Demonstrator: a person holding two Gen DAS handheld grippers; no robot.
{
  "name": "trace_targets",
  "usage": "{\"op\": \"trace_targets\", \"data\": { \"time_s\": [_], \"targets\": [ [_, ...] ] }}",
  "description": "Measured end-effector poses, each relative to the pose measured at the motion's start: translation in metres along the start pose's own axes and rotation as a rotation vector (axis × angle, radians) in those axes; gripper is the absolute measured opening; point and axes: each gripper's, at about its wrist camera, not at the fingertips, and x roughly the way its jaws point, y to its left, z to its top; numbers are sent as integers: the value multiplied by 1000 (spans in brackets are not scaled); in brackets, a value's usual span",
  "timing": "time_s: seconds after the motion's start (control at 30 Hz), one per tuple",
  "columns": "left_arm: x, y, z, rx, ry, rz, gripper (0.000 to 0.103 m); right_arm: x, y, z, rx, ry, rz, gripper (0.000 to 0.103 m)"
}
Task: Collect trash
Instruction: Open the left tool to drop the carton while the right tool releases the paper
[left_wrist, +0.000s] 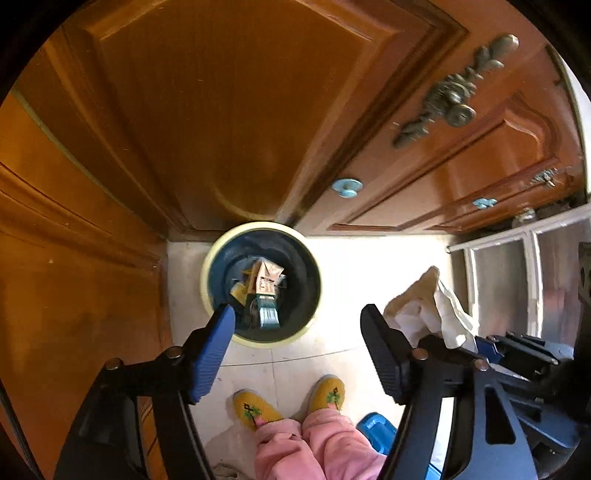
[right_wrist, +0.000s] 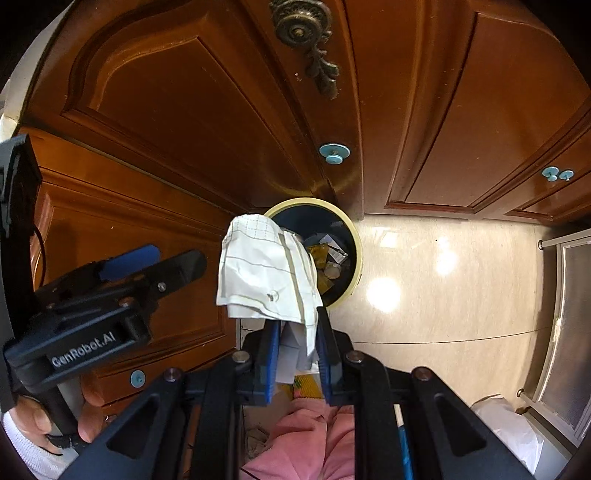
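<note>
- Left wrist view looks steeply down from above at the bin (left_wrist: 260, 286), floor (left_wrist: 369, 266) and cabinets (left_wrist: 229, 110).
- Right wrist view faces down likewise, just beside it; both share bin (right_wrist: 352, 236), cabinets (right_wrist: 184, 129), floor (right_wrist: 443, 295).

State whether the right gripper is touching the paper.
Touching. The right wrist view shows the right gripper with both fingers pressed against the crumpled paper.

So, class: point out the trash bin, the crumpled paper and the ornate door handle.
trash bin (left_wrist: 225, 334), left wrist view, on its cream rim.
crumpled paper (right_wrist: 258, 266), right wrist view, on its white middle.
ornate door handle (right_wrist: 300, 31), right wrist view, on its round knob.
</note>
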Motion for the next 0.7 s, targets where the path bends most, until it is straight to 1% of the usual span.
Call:
{"op": "trace_targets", "data": {
  "time_s": [0.03, 0.1, 0.2, 0.3, 0.4, 0.47, 0.5, 0.57, 0.63, 0.7],
  "targets": [
    [-2, 3, 1, -8, -3, 10, 73, 1, 1, 1, -3, 2, 2, 18],
    [-8, 8, 1, -16, -14, 24, 73, 3, 4, 4, -8, 5, 5, 19],
    [-20, 15, -2, -30, -39, 66, 73, 3, 9, 11, -17, -1, 10, 19],
    [-34, 24, -6, -61, -53, 83, 73, 2, 15, 17, -38, -16, 0, 22],
    [-50, 31, -5, -81, -60, 99, 73, 4, 22, 24, -46, -16, 9, 23],
    [-63, 30, -3, -77, -72, 114, 74, 4, 24, 27, -49, -26, 13, 29],
    [-69, 29, -1, -74, -78, 120, 75, 3, 26, 28, -52, -30, 8, 35],
    [-82, 25, 3, -65, -94, 135, 82, -2, 29, 28, -60, -47, 4, 42],
    [-90, 19, 8, -58, -110, 144, 84, -9, 31, 29, -59, -68, 15, 53],
    [-100, 12, 11, -52, -119, 157, 86, -18, 30, 29, -49, -85, 34, 58]
  ]
}}
